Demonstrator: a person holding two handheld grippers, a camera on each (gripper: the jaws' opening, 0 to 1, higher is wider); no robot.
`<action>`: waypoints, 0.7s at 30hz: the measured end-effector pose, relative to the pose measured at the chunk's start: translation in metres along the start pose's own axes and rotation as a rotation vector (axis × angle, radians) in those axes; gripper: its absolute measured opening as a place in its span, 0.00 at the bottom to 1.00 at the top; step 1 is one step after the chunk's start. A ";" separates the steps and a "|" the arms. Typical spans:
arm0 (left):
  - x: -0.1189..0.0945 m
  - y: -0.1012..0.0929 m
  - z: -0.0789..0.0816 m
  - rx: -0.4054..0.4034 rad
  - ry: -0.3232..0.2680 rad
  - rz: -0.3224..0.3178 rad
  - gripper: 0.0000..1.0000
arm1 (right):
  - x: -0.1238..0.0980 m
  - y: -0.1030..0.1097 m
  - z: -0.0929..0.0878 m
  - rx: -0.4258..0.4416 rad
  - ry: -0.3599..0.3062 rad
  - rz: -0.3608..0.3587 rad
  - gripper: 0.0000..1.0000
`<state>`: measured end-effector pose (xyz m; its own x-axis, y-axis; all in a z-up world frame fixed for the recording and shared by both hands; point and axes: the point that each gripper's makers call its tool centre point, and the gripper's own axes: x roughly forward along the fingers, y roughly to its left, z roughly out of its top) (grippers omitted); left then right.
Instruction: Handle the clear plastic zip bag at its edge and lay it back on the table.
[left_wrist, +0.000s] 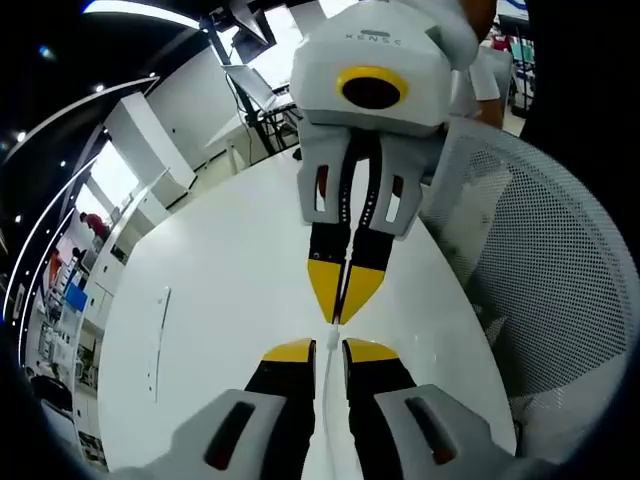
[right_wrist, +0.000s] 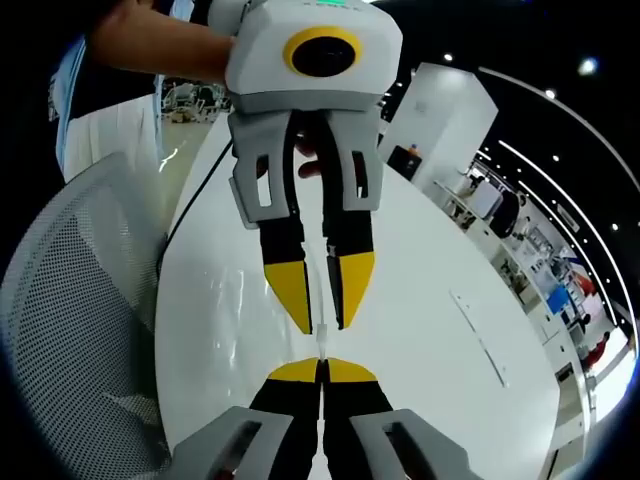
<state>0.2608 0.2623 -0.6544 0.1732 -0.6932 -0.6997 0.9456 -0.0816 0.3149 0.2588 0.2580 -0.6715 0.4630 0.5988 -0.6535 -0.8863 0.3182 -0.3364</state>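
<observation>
Zip bag (left_wrist: 329, 350) between both shut claws

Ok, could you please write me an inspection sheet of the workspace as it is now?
Surface: white table, glossy, one thin seam.
Job's things: clear zip bag, seen edge-on, its edge running between both grippers.
Clutter: nothing seen.
Grippers: right gripper shut on the bag edge; left gripper jaws slightly apart around it, grip unclear.
Cables: nothing seen.
Surroundings: grey mesh chair beside the table; office room behind.
</observation>
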 end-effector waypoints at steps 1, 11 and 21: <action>0.001 0.000 0.001 0.002 0.001 -0.002 0.08 | 0.000 0.000 0.000 0.000 0.001 0.001 0.00; 0.008 -0.008 -0.001 0.044 0.030 -0.023 0.03 | 0.001 0.005 0.001 0.002 0.021 0.015 0.00; 0.012 -0.010 -0.004 0.072 0.047 -0.029 0.02 | 0.004 0.005 -0.003 0.005 0.029 0.016 0.00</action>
<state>0.2542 0.2582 -0.6687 0.1606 -0.6556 -0.7379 0.9283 -0.1537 0.3387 0.2566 0.2597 -0.6783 0.4480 0.5820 -0.6787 -0.8937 0.3124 -0.3220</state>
